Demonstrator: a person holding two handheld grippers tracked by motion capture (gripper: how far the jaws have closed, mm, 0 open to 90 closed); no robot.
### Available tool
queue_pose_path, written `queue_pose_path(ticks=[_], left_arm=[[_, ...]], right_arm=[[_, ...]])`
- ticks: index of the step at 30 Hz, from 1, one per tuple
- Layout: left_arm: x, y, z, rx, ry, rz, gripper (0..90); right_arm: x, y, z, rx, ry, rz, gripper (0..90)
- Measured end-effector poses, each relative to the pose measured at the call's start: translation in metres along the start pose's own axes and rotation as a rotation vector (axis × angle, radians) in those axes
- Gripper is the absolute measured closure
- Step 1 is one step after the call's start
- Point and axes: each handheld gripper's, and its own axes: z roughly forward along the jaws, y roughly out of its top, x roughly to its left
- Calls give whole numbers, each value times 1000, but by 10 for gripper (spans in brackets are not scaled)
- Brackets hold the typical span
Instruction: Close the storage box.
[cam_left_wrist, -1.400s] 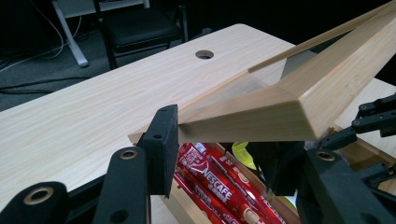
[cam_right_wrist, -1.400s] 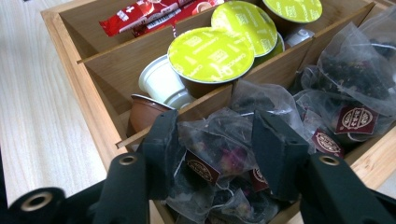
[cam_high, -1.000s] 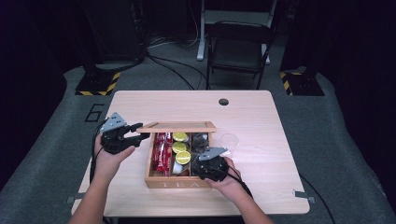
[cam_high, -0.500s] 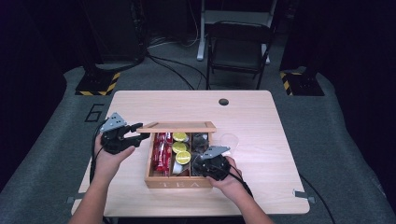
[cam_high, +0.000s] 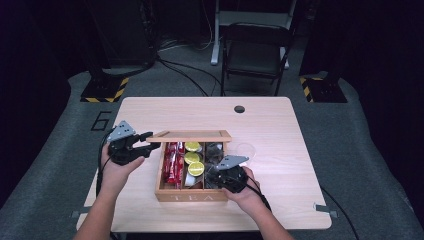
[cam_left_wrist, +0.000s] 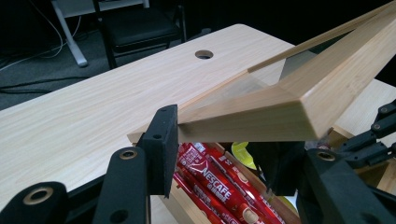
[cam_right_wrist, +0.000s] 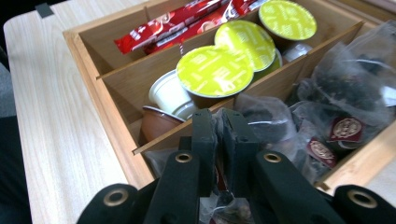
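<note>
Clear, crinkly tea bag (cam_right_wrist: 275, 126) in the wooden box's (cam_high: 191, 196) right compartment: we are pinching it with the right gripper (cam_right_wrist: 219, 135), whose jaws have just been closing. Being light and soft, it wants an edge grip. Our left gripper (cam_left_wrist: 215, 149) is clamping the lid (cam_left_wrist: 280, 102) open.

The high view looks forward and down from above the person's side, well back from the table (cam_high: 280, 130). The left gripper view sits close behind the left gripper (cam_left_wrist: 219, 154), facing along its jaws. The right gripper view does likewise at the right gripper (cam_right_wrist: 219, 135). All share the tea box (cam_high: 165, 192).
</note>
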Motion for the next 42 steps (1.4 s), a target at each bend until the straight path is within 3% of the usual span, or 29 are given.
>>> queue_pose_path(ticks=[13,22,42], left_arm=[[0,0,0,0,3,2,530],[-1,0,0,3,7,2,530],[-3,-2,0,5,14,8,530]], right_arm=[[-7,7,-20,-65,-7,47,840],[-11,11,-31,-89,-23,37,840],[-29,13,-58,-147,-100,79,840]])
